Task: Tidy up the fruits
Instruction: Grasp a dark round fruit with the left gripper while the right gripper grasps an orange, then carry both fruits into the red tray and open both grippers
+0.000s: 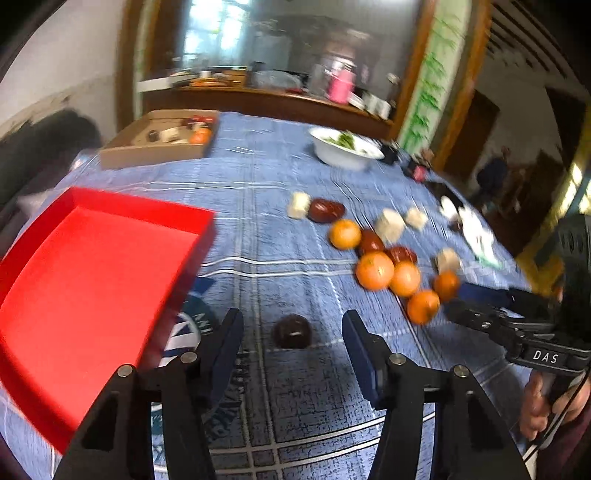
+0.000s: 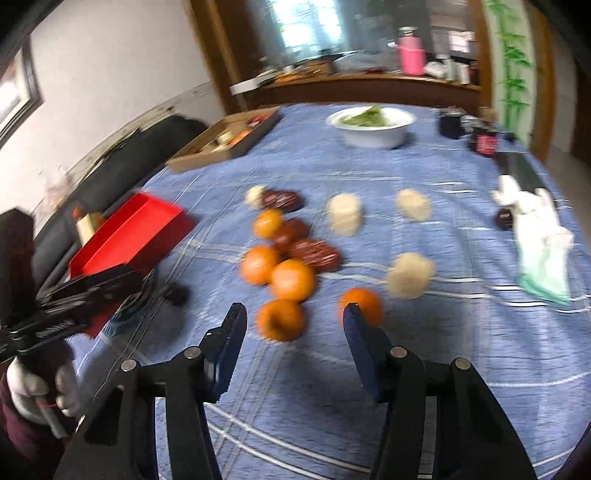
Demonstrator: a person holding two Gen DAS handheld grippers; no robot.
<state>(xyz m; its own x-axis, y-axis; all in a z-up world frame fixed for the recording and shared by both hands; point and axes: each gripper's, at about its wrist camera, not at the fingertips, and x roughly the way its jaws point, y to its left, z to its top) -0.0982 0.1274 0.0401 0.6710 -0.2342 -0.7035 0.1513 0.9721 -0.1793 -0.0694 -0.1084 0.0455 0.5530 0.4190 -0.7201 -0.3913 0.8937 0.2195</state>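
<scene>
Soft daylight is admitted from the rear window (image 2: 306, 22); both views are smeared by motion blur, with fisheye bending and dark vignetting at the edges.

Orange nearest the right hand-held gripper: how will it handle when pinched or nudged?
The orange looks round, so a nudge would probably send it rolling on the flat blue tablecloth. Its curved skin may slip unless the open right hand-held gripper closes across its middle. It seems firm, likely not fragile.

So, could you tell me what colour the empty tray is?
Bright red tray, clearest in the left wrist view.
</scene>
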